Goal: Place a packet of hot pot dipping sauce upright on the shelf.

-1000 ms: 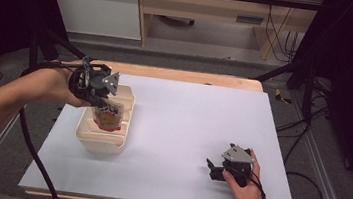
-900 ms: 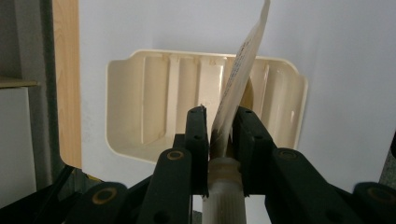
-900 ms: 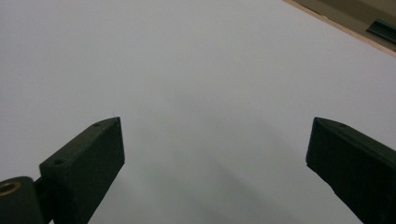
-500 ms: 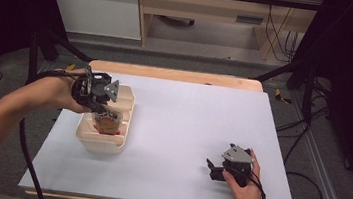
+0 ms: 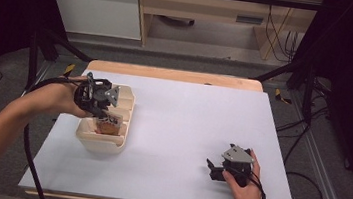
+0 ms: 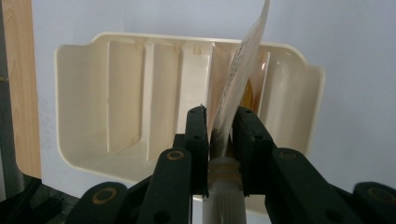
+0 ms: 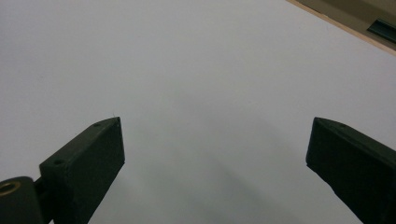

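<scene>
Thin translucent printed sachet (image 6: 240, 74) clamped in left tool (image 6: 219, 126), held over cream plastic divided tray (image 5: 90, 140) (left side of white surface (image 5: 186, 131)). Right tool (image 7: 215, 140) spread wide, nothing gripped.

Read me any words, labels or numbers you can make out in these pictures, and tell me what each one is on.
No text can be read here.
Packet clamped in the left gripper, over the cream divided tray: dark print runs along its face, too small and blurred to read.
The same packet in the high view: a dark printed patch, unreadable.
White table cover, right gripper: no markings seen.
</scene>
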Demonstrator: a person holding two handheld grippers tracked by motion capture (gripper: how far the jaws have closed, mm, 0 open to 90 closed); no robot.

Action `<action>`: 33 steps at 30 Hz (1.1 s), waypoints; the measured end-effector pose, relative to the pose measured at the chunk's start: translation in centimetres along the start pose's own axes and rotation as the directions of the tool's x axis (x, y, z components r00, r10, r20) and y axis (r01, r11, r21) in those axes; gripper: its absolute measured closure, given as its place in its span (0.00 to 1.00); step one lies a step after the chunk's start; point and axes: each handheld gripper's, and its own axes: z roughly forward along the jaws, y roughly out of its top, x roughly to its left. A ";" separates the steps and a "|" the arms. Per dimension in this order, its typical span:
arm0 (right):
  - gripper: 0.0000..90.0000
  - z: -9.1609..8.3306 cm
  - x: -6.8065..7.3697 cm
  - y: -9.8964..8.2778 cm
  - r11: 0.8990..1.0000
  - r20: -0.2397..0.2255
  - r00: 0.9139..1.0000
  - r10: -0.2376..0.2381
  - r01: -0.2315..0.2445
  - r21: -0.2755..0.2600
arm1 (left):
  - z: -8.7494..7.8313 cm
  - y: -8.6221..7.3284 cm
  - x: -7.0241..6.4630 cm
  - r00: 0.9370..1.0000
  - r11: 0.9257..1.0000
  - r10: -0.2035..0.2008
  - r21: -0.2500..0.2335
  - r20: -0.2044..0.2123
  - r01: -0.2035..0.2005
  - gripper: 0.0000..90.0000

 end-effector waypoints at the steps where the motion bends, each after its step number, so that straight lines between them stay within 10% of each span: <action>1: 0.06 0.0 0.0 0.0 1.000 0.000 1.000 0.000 0.000 0.000 | 0.0 0.0 0.0 1.000 1.000 0.000 0.000 0.000 0.000 0.85; 20: 0.06 0.0 0.0 0.0 1.000 -0.003 1.000 0.000 0.000 0.000 | 0.7 -0.4 0.2 1.000 1.000 -0.008 -0.011 0.011 0.008 0.81; 23: 0.05 0.0 0.0 0.0 1.000 -0.005 1.000 -0.001 0.001 0.000 | 0.6 -0.6 0.1 1.000 0.999 -0.026 -0.019 0.007 0.026 0.70; 28: 0.05 0.0 0.0 0.0 1.000 -0.005 1.000 -0.005 0.005 -0.001 | -0.3 -0.7 0.7 0.993 0.987 -0.116 -0.114 -0.029 0.112 0.20; 33: 0.05 0.1 0.1 0.0 1.000 -0.006 1.000 -0.005 0.005 0.003 | -0.9 -0.5 0.5 0.993 0.984 -0.114 -0.145 -0.033 0.108 0.06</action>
